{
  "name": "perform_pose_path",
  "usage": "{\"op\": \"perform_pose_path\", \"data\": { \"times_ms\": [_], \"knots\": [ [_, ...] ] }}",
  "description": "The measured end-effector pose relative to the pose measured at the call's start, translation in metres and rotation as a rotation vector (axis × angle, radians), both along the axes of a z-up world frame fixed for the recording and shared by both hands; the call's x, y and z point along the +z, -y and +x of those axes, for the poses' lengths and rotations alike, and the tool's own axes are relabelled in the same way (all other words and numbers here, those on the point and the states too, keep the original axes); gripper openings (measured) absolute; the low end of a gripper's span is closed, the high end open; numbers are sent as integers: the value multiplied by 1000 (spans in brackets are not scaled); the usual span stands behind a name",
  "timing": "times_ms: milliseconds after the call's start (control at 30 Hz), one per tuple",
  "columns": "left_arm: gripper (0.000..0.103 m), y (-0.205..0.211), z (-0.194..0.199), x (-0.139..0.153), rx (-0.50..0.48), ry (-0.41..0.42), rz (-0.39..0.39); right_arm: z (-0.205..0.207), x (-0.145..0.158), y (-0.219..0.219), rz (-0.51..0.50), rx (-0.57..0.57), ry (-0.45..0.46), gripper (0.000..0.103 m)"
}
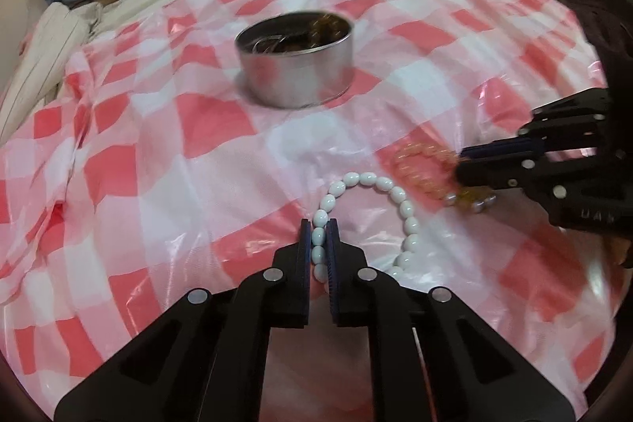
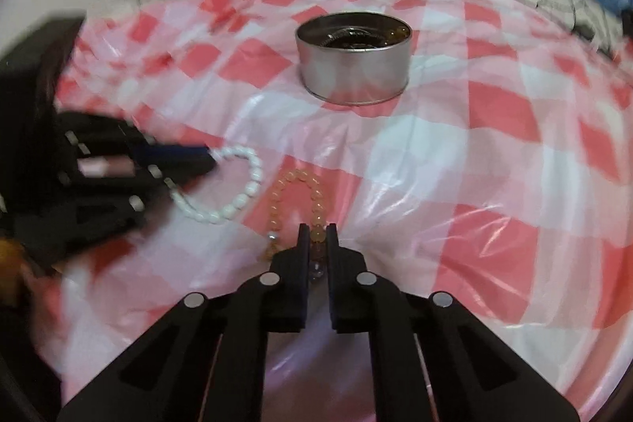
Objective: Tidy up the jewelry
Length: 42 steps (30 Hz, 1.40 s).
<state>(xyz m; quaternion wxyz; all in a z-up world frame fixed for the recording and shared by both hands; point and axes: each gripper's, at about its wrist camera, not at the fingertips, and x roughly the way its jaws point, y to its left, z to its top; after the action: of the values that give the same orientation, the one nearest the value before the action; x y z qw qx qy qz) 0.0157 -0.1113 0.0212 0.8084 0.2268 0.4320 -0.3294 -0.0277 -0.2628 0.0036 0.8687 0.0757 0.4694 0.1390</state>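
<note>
We see the left gripper pinching the white bracelet at lower centre. The right gripper pinches the amber bracelet. The tin sits upper centre (no readable writing anywhere).

We see two bead bracelets and one tin on the red-and-white checked plastic sheet. The white bracelet — oval, glossy beads — lies in an open loop, one side pinched between the left gripper pads. The amber bracelet — round, translucent orange beads with a few pale ones at one end — lies just beside it, apart from it, one side clamped by the right gripper. The round metal tin stands upright and lidless, well beyond both bracelets; we see amber beads and dark items inside.
</note>
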Motion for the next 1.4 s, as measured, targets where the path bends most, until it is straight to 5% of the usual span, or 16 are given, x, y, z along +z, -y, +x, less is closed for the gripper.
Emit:
{"op": "perform_pose_path", "data": {
  "times_ms": [267,533,567,633,667,933,1000,1033,1067,1200,1400],
  "knots": [
    [7,-8,4,13,25,9,-65,-4,17,11,120,-23,50,9],
    [7,-6,6,4,41,8,-8,-2,16,12,81,-36,32,10],
    [7,-6,6,3,40,9,-4,-2,14,12,67,-39,27,13],
    [7,-5,5,3,39,13,-4,-1,13,12,51,-42,26,39],
    [7,-6,5,4,39,16,-5,-2,13,11,36,-47,33,41],
    [13,-2,3,-4,30,39,48,1,1,-1,-88,-25,7,41],
    [10,-1,2,-3,21,48,59,-1,0,-10,-137,6,12,27],
    [7,0,1,-3,16,41,52,-2,1,-11,-127,17,11,13],
    [7,-1,1,-1,13,32,35,-2,2,-8,-90,19,8,10],
    [7,-5,2,11,22,19,-53,-4,12,15,158,-5,25,9],
    [7,-12,6,21,69,50,-100,-8,24,28,308,-27,77,9]
  ]
}}
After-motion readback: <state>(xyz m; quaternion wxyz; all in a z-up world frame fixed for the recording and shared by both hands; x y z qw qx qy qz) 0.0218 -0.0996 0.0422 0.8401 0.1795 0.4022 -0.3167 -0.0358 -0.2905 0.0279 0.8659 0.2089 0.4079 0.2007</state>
